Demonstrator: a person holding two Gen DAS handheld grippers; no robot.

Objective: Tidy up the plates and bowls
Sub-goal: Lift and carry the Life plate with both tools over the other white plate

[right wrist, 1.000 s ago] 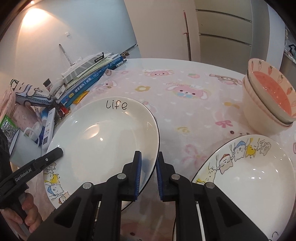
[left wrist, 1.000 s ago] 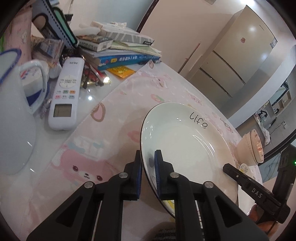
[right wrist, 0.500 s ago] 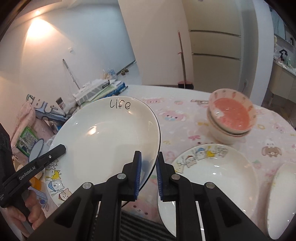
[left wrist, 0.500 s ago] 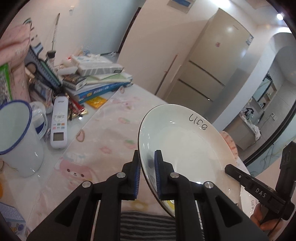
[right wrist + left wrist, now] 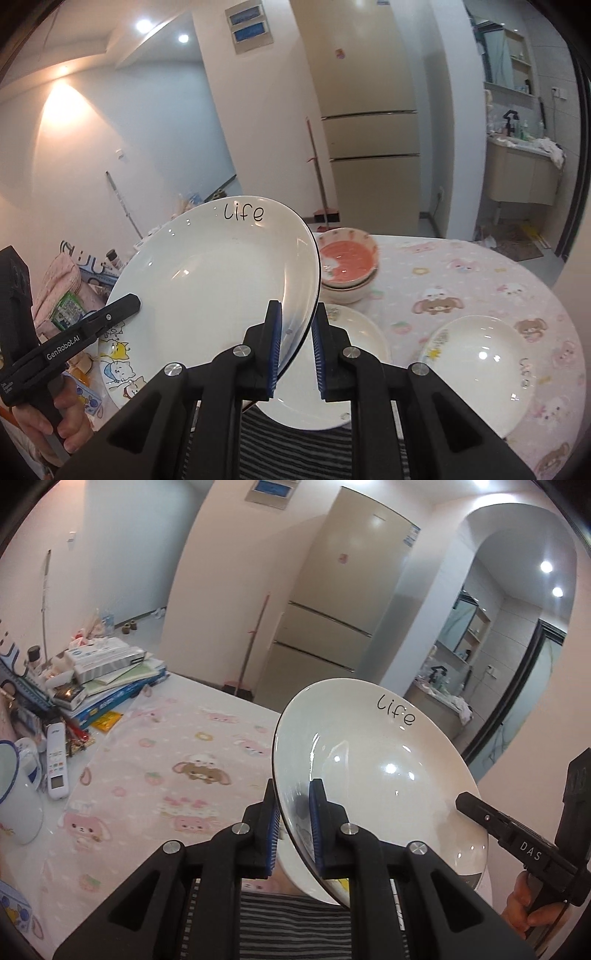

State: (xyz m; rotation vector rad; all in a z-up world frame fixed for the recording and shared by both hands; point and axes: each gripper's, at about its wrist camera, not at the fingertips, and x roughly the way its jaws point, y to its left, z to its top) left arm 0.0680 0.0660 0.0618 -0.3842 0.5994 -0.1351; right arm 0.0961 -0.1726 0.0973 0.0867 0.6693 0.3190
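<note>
Left hand-held gripper [image 5: 293,825] and right hand-held gripper [image 5: 297,347] — apparently both clamping the plate [image 5: 218,273].

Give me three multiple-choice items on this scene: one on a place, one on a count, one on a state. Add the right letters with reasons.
1. Where is the "life" plate?
A. flat on the tablecloth
B. lifted above the table, held at both edges
C. inside the pink bowl

2. How many tools grip the plate?
A. none
B. one
C. two

3. How does the pink-lined bowl sit?
A. upside down
B. upright, stacked on another bowl
C. on a plate

Key:
1 B: the plate hangs tilted in the air, with the tablecloth and other plates below it.
2 C: the left tool clamps one edge, the right tool the opposite one.
3 B: its pink inside faces up and a second bowl's rim shows beneath.
</note>
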